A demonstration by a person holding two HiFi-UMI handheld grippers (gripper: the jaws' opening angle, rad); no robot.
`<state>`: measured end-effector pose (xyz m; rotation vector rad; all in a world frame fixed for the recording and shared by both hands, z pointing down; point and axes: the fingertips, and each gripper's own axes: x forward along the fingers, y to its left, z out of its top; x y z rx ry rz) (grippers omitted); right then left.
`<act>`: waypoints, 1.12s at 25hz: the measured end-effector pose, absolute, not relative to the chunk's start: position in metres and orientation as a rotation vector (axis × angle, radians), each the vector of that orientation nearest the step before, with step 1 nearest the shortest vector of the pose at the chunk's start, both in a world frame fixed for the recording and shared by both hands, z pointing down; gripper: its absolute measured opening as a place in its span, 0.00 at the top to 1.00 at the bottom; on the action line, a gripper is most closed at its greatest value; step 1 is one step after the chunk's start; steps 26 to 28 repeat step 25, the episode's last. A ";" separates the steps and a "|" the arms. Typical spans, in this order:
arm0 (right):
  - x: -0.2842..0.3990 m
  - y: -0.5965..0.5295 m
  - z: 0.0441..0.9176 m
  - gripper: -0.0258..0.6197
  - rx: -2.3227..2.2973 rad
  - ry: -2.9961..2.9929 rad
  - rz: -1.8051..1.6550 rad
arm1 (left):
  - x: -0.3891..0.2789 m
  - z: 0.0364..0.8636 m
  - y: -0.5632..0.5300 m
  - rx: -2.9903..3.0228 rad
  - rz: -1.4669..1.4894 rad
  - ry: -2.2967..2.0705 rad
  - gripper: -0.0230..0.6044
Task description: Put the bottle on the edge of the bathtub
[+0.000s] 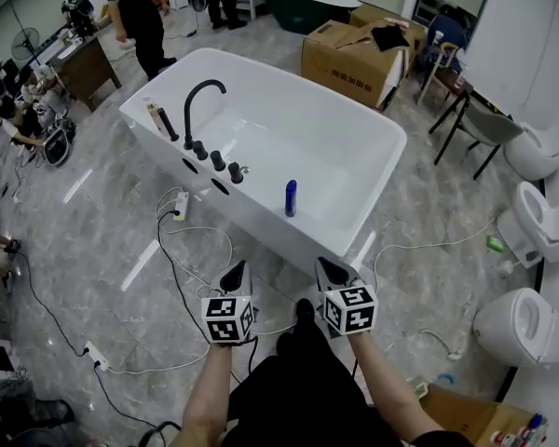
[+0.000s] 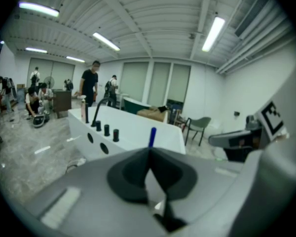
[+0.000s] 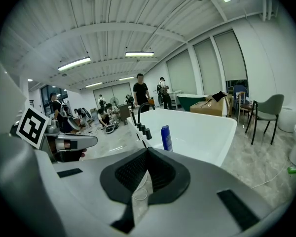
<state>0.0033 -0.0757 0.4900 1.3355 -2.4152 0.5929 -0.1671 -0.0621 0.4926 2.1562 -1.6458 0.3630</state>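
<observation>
A blue bottle [image 1: 290, 197] stands upright on the near rim of the white bathtub [image 1: 392, 140], to the right of the black faucet [image 1: 201, 101] and its knobs. It also shows in the left gripper view as the bottle [image 2: 152, 136] and in the right gripper view as the bottle [image 3: 166, 138]. Both grippers hang in front of the person's body, well short of the tub. My left gripper [image 1: 235, 273] [image 2: 149, 152] is shut with nothing in it. My right gripper [image 1: 331, 268] [image 3: 147, 152] is also shut and holds nothing.
Cables and a power strip [image 1: 180, 205] lie on the floor before the tub. A cardboard box [image 1: 349, 59] and chairs [image 1: 480, 124] stand behind it, toilets [image 1: 531, 324] at the right. People [image 1: 135, 12] stand at the back left.
</observation>
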 end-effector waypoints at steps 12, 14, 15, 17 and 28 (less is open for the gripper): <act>0.003 -0.074 0.487 0.96 1.320 -2.415 0.582 | -0.174 0.488 -0.060 2.144 0.352 -1.663 0.95; 0.003 -0.074 0.488 0.96 1.318 -2.417 0.580 | -0.176 0.487 -0.060 2.143 0.351 -1.668 0.95; 0.003 -0.074 0.487 0.96 1.317 -2.418 0.579 | -0.176 0.487 -0.060 2.142 0.351 -1.670 0.95; 0.003 -0.073 0.487 0.96 1.316 -2.419 0.579 | -0.176 0.486 -0.060 2.140 0.351 -1.675 0.95; 0.004 -0.074 0.490 0.96 1.309 -2.413 0.587 | -0.178 0.489 -0.061 2.129 0.365 -1.673 0.95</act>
